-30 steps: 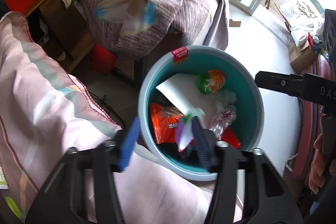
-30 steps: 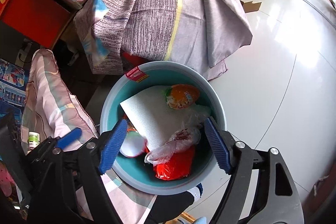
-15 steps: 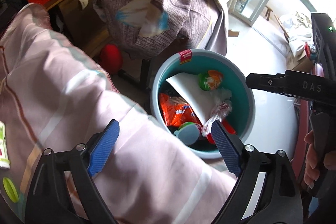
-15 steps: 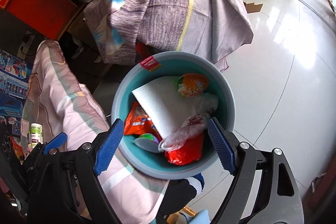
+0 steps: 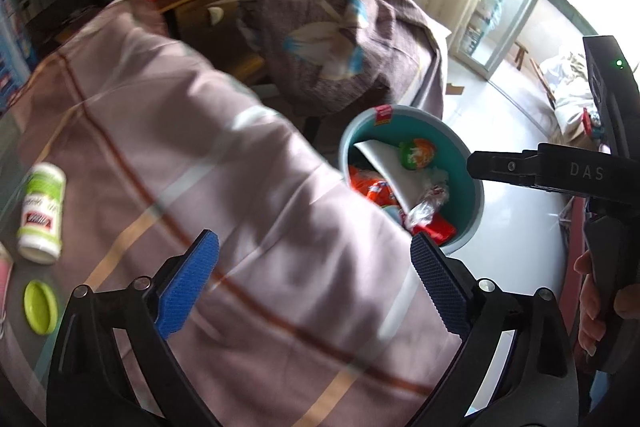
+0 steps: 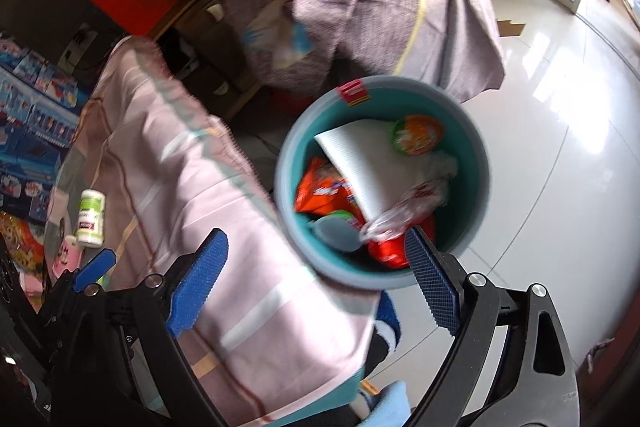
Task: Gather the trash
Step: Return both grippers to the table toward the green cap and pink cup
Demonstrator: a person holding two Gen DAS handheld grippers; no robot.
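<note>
One teal bin (image 6: 478, 163) on the floor beside the cloth-covered surface (image 5: 224, 187), several wrappers inside, one bottle (image 5: 42, 213) and one green lid (image 5: 39, 306) on the surface, left gripper (image 5: 316, 285) and right gripper (image 6: 316, 281) opening wide, both empty
</note>
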